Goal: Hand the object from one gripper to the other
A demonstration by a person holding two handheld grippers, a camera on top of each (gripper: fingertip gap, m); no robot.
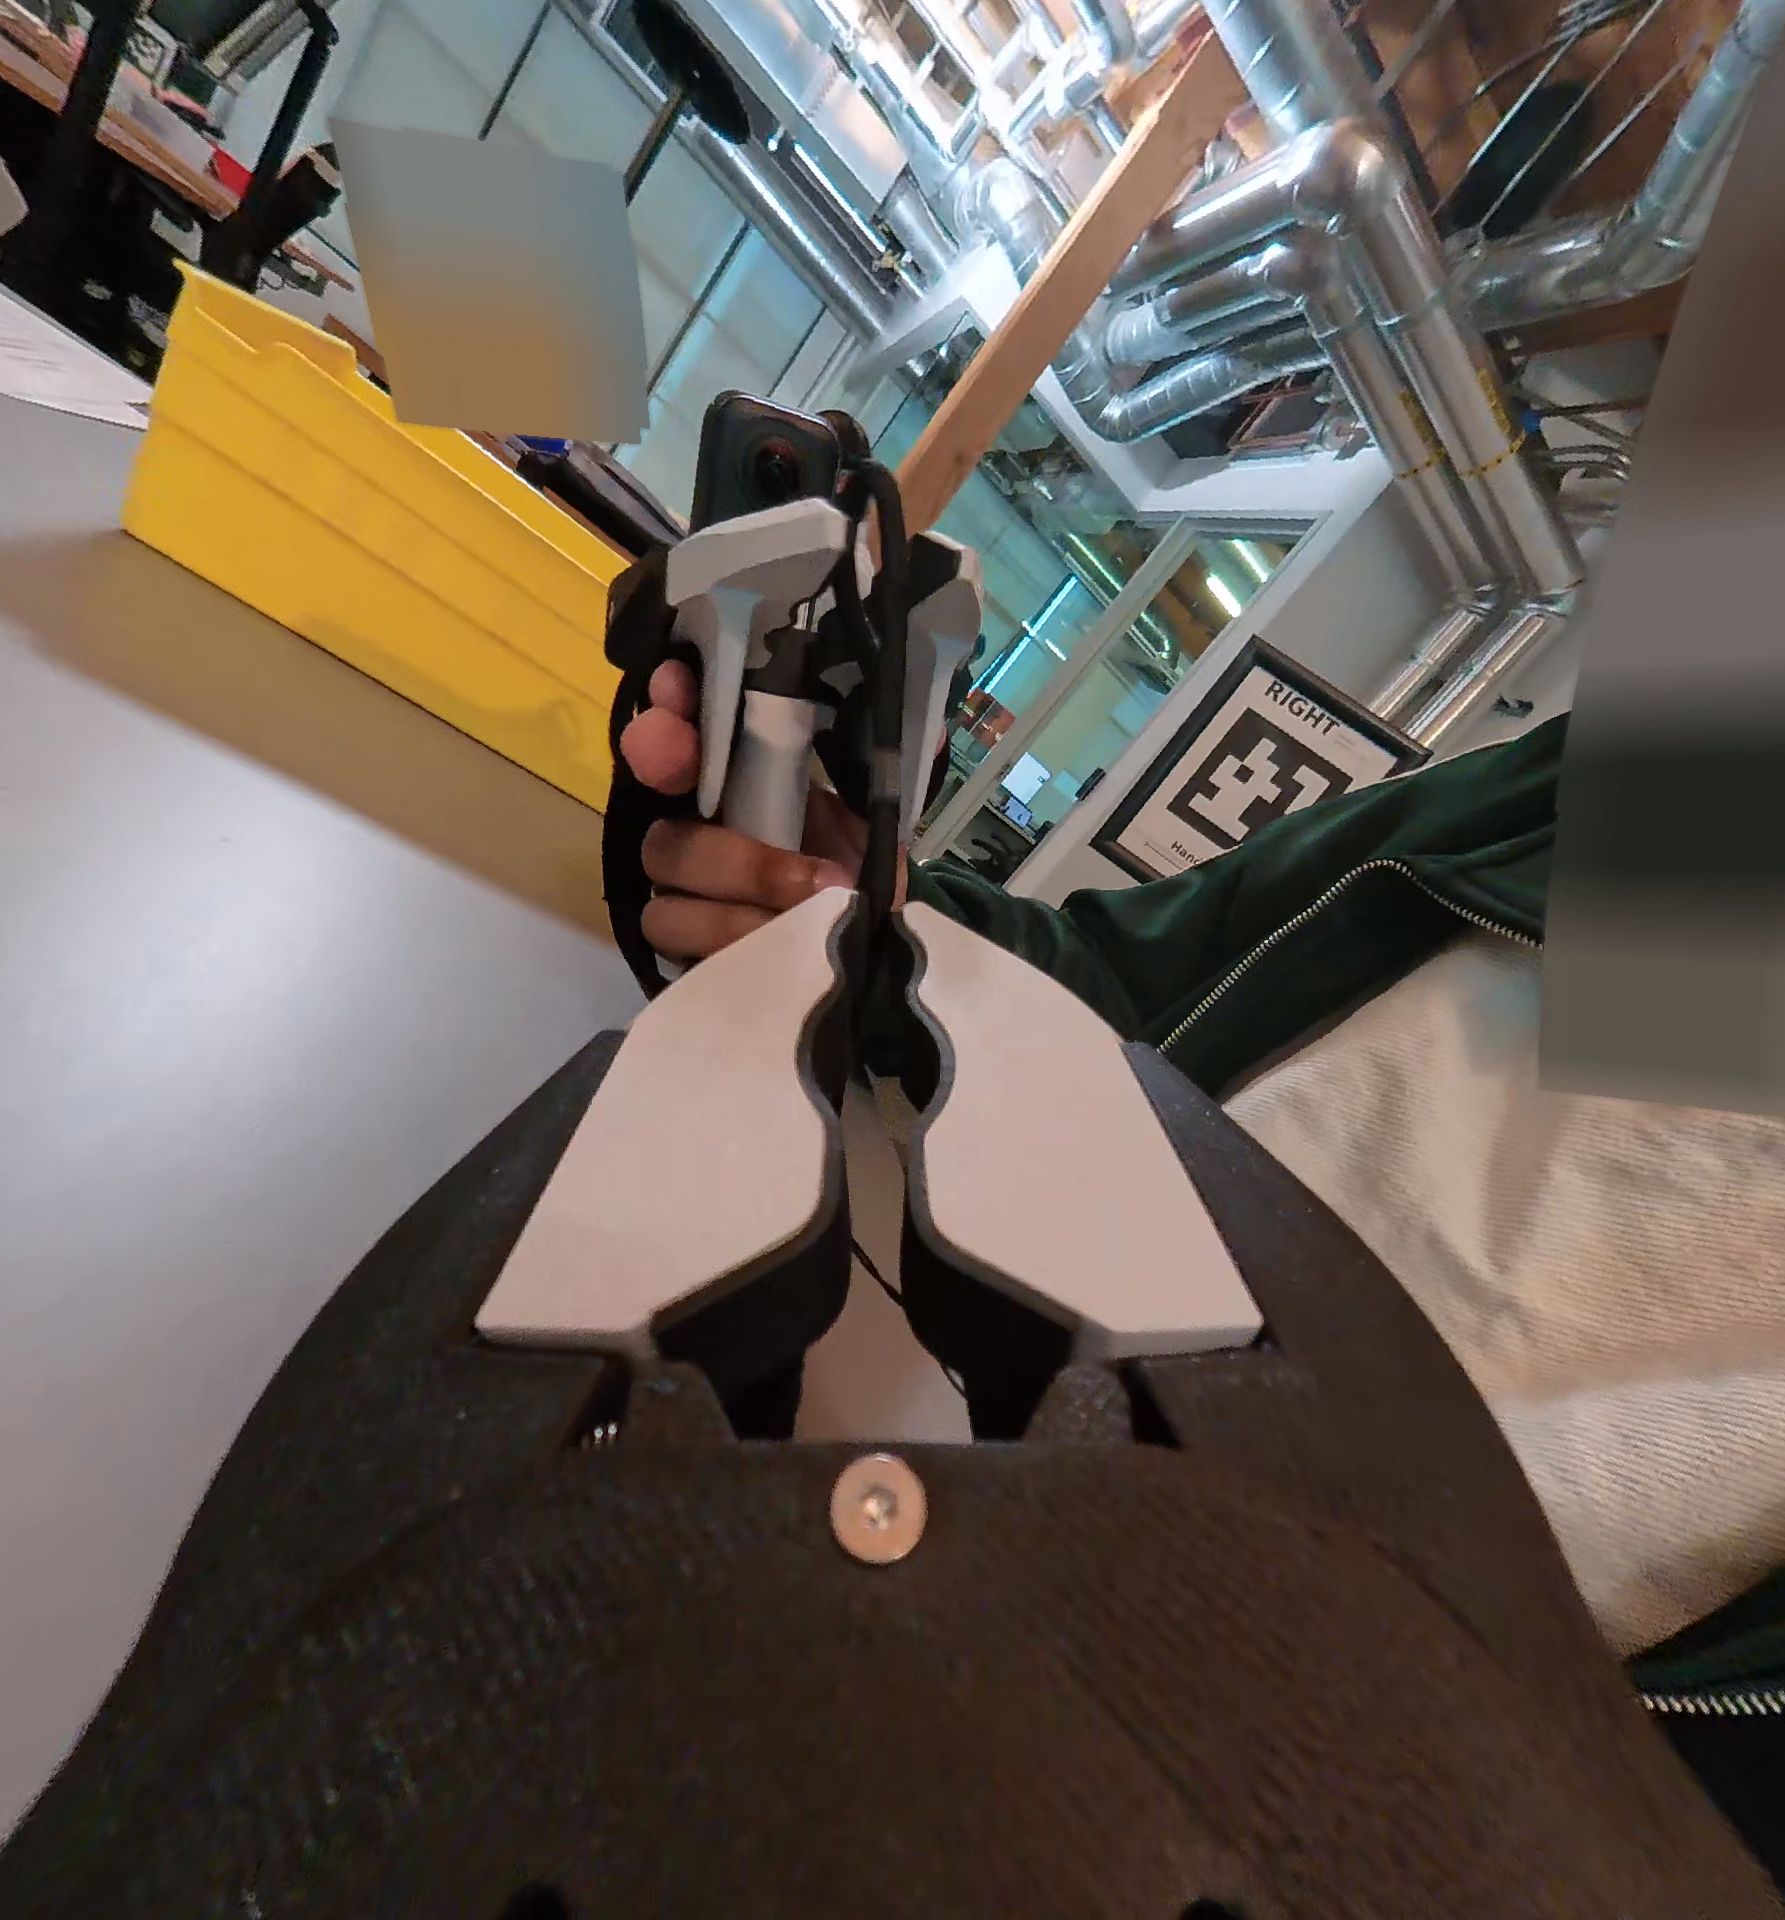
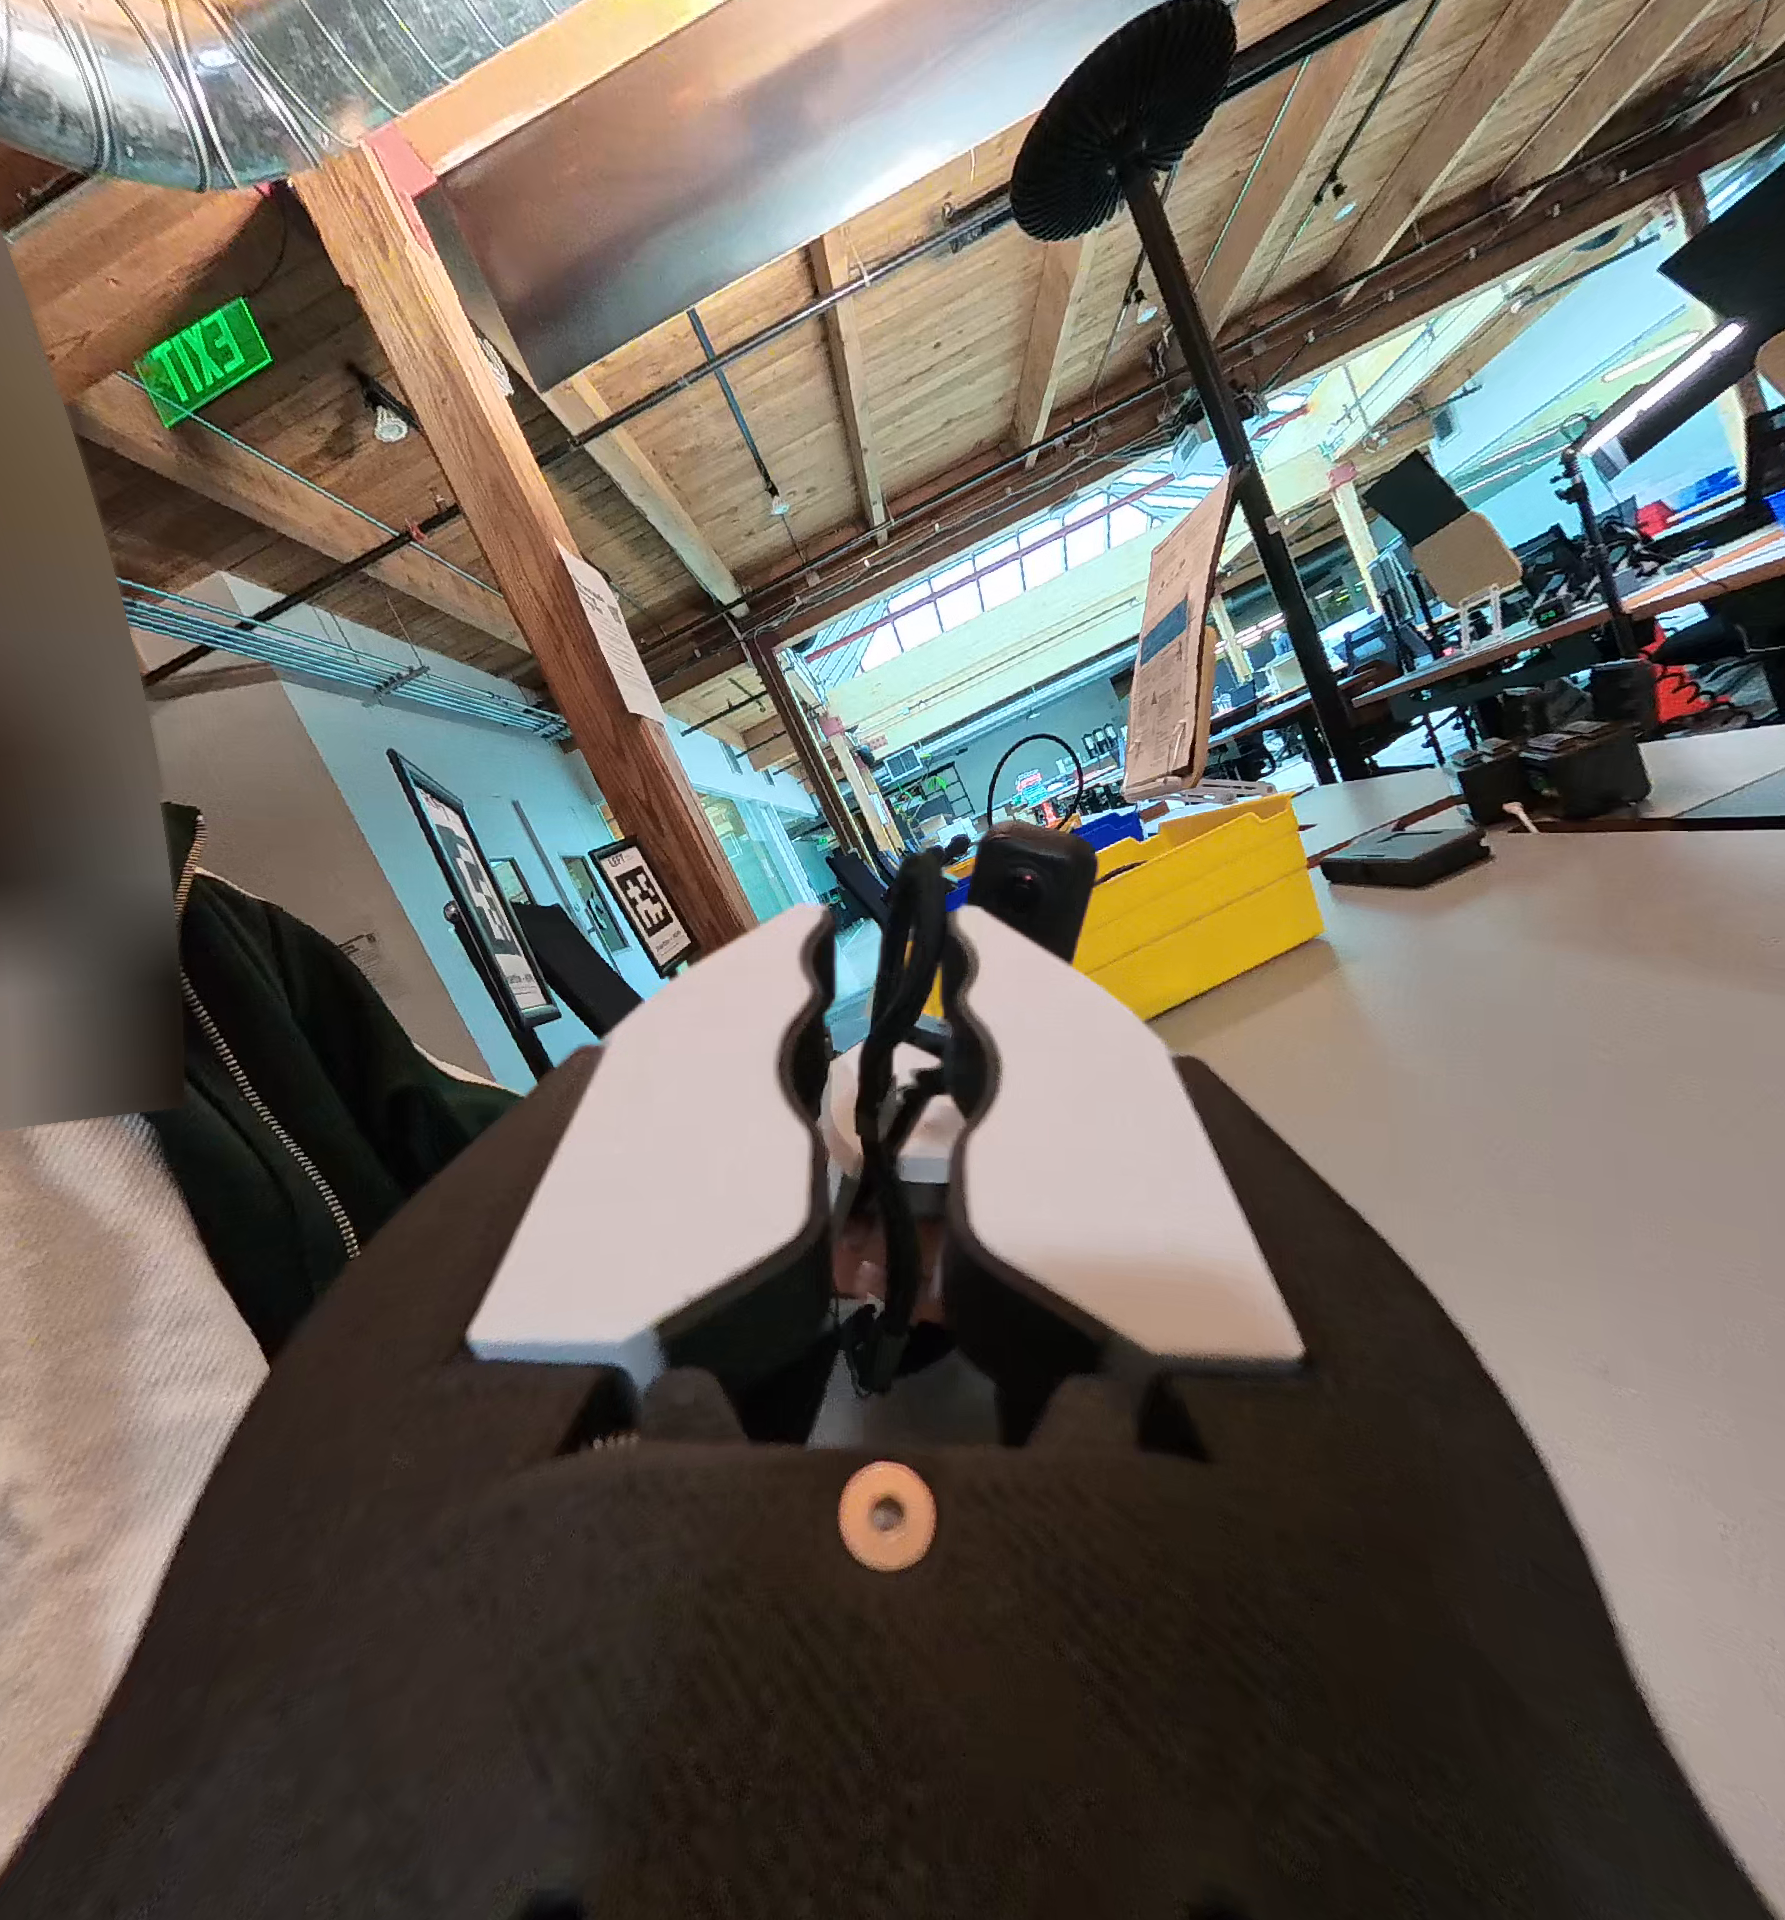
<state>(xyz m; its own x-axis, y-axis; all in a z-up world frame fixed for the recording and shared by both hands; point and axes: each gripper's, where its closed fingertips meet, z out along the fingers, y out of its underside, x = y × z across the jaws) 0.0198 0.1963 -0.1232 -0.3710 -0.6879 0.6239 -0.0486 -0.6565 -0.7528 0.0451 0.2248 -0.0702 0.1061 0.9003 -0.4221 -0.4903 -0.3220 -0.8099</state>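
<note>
Both claws look pinched nearly closed on the black cord (image 1: 880,727): left claw (image 1: 875,914), right claw (image 2: 888,920) at its 12 o'clock (if both pull, it could slip or snag).

Each camera sits just behind its own tongs, low above the counter (image 1: 192,935), and looks along them with an upward tilt. The two face each other at close range. Both views share the yellow bin (image 1: 348,520), the black cord (image 2: 898,1039) and the counter.
</note>
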